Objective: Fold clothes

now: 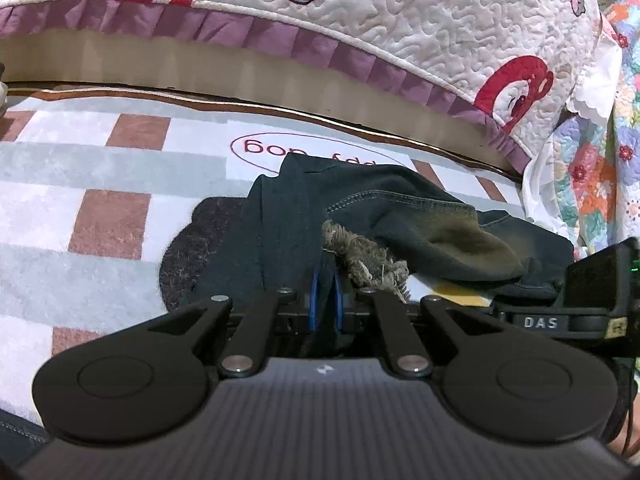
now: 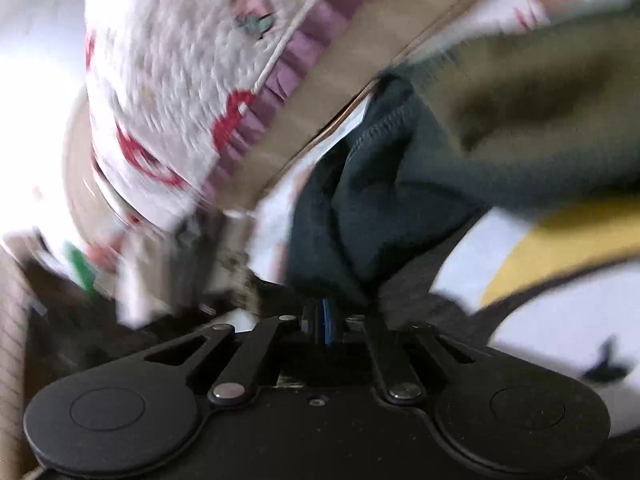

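A dark teal garment [image 1: 360,204] with a faded olive patch and a frayed hem [image 1: 364,256] lies crumpled on a checked rug [image 1: 108,216]. My left gripper [image 1: 326,280] is shut on a fold of this dark cloth, which runs between its blue pads. In the right wrist view, which is blurred, the same garment [image 2: 360,208] hangs bunched in front of the camera. My right gripper [image 2: 326,312] is shut on its lower edge. The other gripper's black body [image 1: 592,292] shows at the right edge of the left wrist view.
A quilted white bedspread [image 1: 400,32] with a purple frill and red patterns overhangs the far side of the rug. A floral quilt [image 1: 592,176] hangs at the right. The rug has a yellow and white patch [image 2: 560,240] under the garment.
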A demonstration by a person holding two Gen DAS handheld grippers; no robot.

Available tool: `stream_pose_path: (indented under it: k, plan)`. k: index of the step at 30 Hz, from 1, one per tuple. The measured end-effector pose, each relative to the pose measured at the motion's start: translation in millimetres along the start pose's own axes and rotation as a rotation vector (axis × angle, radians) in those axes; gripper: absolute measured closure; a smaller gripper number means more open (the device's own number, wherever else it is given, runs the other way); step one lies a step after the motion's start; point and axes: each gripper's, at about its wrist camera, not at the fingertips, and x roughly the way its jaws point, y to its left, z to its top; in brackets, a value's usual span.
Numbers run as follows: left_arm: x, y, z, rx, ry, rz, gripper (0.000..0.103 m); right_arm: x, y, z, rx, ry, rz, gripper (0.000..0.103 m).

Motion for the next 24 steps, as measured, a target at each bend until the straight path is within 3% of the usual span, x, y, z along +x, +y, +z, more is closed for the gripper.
stream_pose_path:
  k: [2,4,6,9,13,16,18,21,24]
  plan:
    - [2,0,1,-0.007,0.005,-0.006,0.095,-4,11,2,-0.042,-0.016,0.039,0.092]
    - [5,0,1,-0.014,0.015,-0.01,0.094,-5,15,3,-0.052,-0.016,0.088,0.07]
    - [6,-1,1,-0.005,0.019,-0.009,0.094,-2,17,1,-0.079,0.0,0.082,0.07]
    - [9,-4,1,0.015,0.028,0.0,0.095,3,12,-1,-0.091,0.015,0.059,0.093]
    - [11,-3,0,0.007,0.035,-0.006,0.094,0,-13,-1,0.103,0.005,0.177,0.095]
    - [6,0,-4,-0.011,0.03,-0.061,0.093,-1,-34,-1,0.286,-0.004,0.278,0.099]
    - [-1,1,-8,-0.017,0.02,-0.109,0.089,0,-38,-2,0.308,0.002,0.242,0.1]
    - [-7,-5,-14,0.005,0.025,-0.141,0.086,0,-32,-2,0.239,0.012,0.166,0.1]
    - [-4,-8,-18,0.011,0.046,-0.133,0.086,-2,-6,2,0.049,0.02,0.045,0.095]
